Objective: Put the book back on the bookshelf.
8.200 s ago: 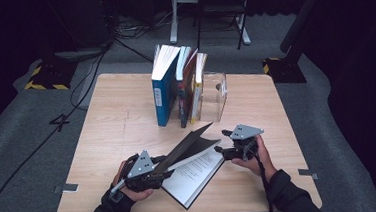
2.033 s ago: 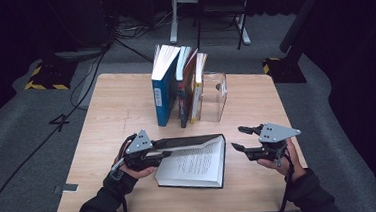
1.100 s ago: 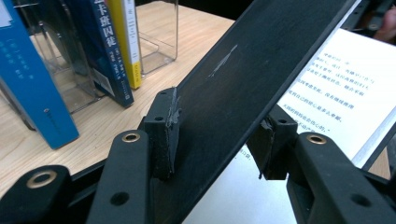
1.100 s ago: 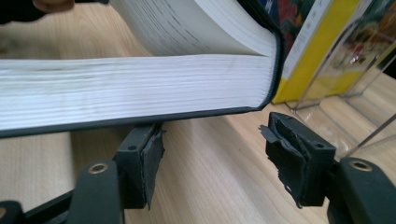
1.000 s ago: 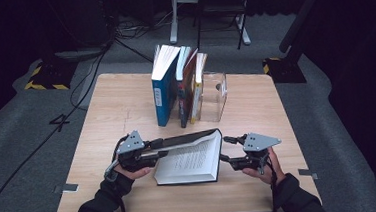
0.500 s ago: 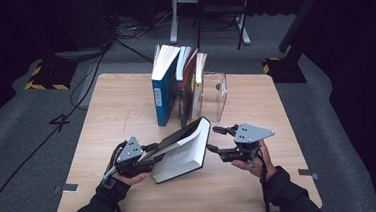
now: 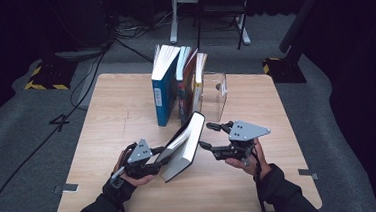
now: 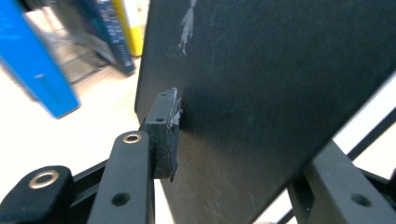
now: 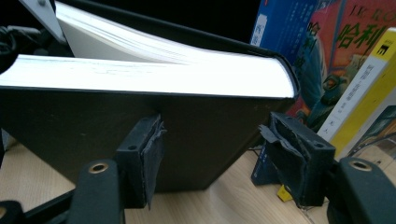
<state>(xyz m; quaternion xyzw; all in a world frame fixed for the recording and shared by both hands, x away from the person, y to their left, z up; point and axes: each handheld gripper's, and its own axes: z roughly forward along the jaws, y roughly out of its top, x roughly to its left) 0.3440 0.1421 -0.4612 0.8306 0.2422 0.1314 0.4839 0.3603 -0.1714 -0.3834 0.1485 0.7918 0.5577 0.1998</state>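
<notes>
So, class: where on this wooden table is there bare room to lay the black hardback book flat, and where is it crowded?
Bare wood lies left of the blue upright book, toward the wooden table's left edge, and right of the clear plastic bookend. The near middle is crowded: the black hardback book, left gripper and right gripper meet there.

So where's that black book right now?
In the high view the black book stands tilted near the table's front edge, between the left gripper and right gripper, before the upright books.

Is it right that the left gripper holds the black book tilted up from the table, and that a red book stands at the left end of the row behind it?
Not quite: the high view shows a blue book at that end. The left gripper does hold the black book tilted up.
</notes>
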